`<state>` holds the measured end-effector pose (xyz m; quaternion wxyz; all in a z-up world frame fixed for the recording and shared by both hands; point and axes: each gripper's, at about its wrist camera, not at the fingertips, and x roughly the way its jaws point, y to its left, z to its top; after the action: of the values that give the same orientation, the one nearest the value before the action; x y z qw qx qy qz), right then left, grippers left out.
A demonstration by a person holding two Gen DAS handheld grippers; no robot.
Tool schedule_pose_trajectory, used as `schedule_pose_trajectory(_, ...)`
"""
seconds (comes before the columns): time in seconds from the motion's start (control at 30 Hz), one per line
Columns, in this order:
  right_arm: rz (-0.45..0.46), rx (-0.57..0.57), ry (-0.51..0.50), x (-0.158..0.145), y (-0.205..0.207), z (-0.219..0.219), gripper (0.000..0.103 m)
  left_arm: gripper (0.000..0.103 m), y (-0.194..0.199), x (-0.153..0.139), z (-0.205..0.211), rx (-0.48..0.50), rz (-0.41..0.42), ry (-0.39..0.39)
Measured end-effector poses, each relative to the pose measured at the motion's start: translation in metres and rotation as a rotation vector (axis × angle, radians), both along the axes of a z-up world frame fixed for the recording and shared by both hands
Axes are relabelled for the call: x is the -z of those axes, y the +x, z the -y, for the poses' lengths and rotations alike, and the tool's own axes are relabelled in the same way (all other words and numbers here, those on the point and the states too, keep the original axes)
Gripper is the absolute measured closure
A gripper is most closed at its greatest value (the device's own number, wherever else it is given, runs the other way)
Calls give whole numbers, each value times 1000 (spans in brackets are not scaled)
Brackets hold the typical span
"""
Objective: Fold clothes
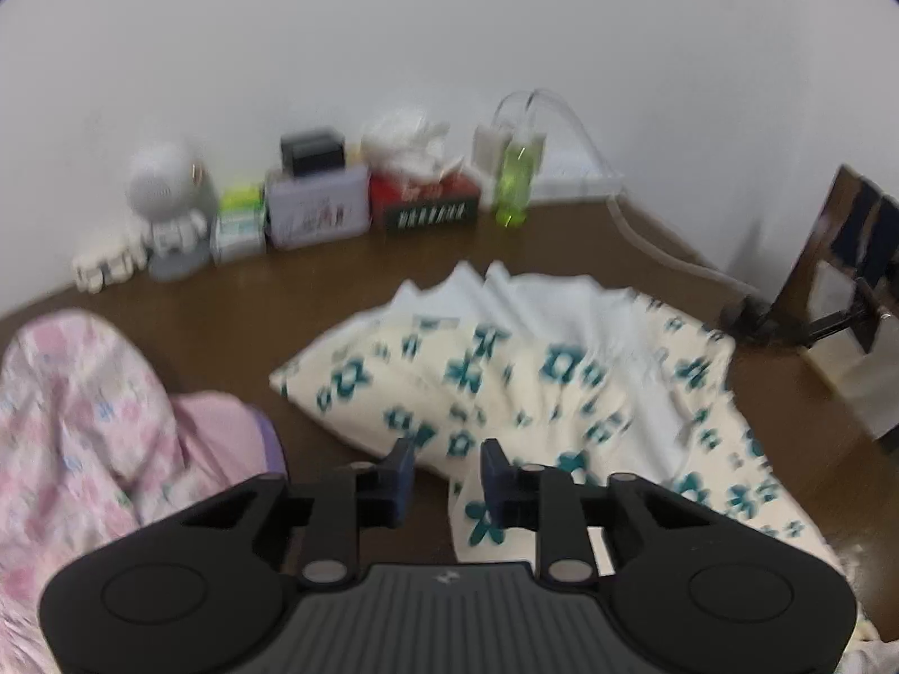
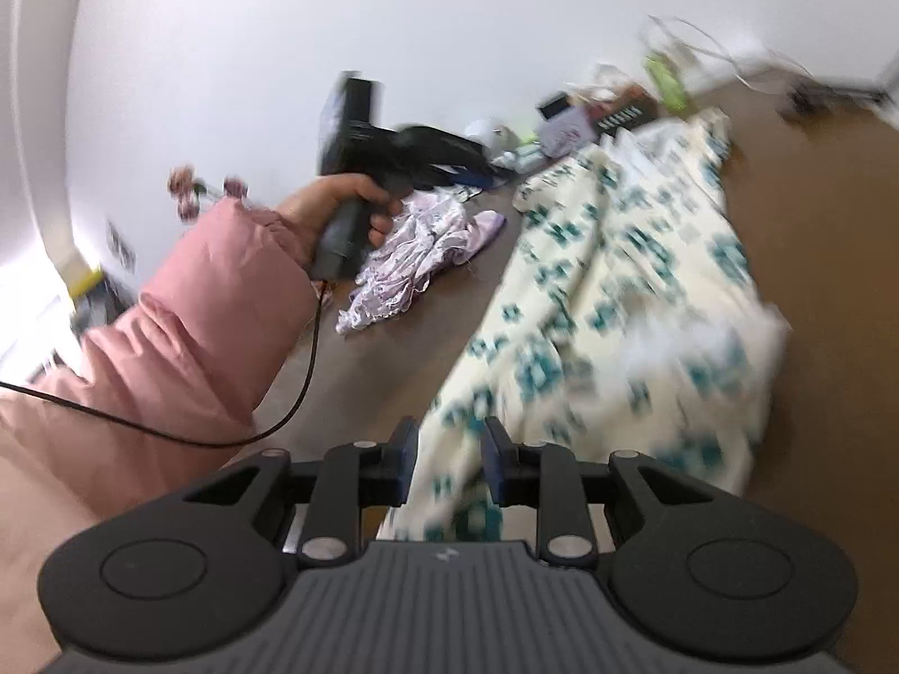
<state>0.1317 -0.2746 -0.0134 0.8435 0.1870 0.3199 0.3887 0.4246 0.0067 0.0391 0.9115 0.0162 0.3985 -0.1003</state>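
My left hand-held gripper (image 1: 446, 469) and right hand-held gripper (image 2: 446, 449) are both released, with the floral garment (image 1: 505, 382) ahead still rumpled on the tabletop (image 1: 225, 303), unfolded.

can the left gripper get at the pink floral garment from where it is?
Probably yes. The left gripper is open with nothing between its pads, and the pink floral garment lies just to its left on the brown table, with nothing between them.

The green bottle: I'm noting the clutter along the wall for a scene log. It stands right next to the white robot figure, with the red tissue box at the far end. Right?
Not quite. In the left wrist view the green bottle stands beside the red tissue box, not the white robot figure, which sits at the opposite end of the row along the wall.
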Motion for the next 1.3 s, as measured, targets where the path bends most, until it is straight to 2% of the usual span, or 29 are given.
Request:
schedule_pose_trajectory(0.1, 31, -31, -102, -2, 14, -29, 79, 78, 8, 16, 9, 14, 44, -56)
schedule_pose_trajectory(0.17, 29, -31, -172, 7, 17, -40, 80, 78, 17, 28, 22, 41, 52, 23)
schedule_pose_trajectory(0.2, 18, -25, -195, 11, 18, -44, 81, 80, 22, 34, 29, 48, 54, 90)
schedule_pose_trajectory(0.23, 7, -19, -207, 14, 19, -45, 84, 81, 26, 41, 34, 53, 55, 164)
schedule_pose_trajectory(0.27, -6, -10, -201, 17, 20, -42, 84, 81, 28, 44, 35, 56, 76, 195)
schedule_pose_trajectory(0.43, -47, 7, -178, 27, 18, -31, 85, 76, 38, 47, 12, 24, 69, 121)
schedule_pose_trajectory(0.47, -47, 4, -182, 26, 16, -30, 85, 76, 37, 46, 11, 23, 68, 122)
schedule_pose_trajectory(0.53, -44, 4, -157, 21, 14, -26, 83, 77, 28, 36, 9, 29, 93, 72)
schedule_pose_trajectory(0.63, -18, 16, -112, 11, 14, -19, 82, 78, 11, 17, 15, 153, 134, -44)
schedule_pose_trajectory(0.67, 1, 22, -114, 8, 15, -20, 79, 79, 7, 13, 20, 204, 141, -60)
schedule_pose_trajectory(0.73, 27, 21, -122, 4, 20, -25, 78, 83, 1, 12, 41, 288, 141, -30)
schedule_pose_trajectory(0.8, 36, 9, -138, 4, 26, -35, 77, 86, 6, 22, 62, 284, 128, 77)
schedule_pose_trajectory(0.87, 6, 7, -178, 10, 31, -44, 77, 86, 17, 37, 75, 252, 89, 128)
schedule_pose_trajectory(1.07, -16, 26, -210, 19, 26, -39, 79, 82, 47, 54, 76, 136, 84, 48)
schedule_pose_trajectory(1.13, -9, 23, -213, 19, 24, -39, 79, 81, 47, 50, 75, 116, 91, 23)
schedule_pose_trajectory(1.23, -16, 13, -190, 20, 25, -36, 78, 55, 31, 33, 72, 99, 143, -12)
schedule_pose_trajectory(1.27, -21, 13, -169, 18, 25, -33, 75, 40, 23, 28, 68, 94, 151, -18)
schedule_pose_trajectory(1.3, -12, 15, -149, 14, 24, -30, 75, 30, 15, 23, 65, 89, 155, -22)
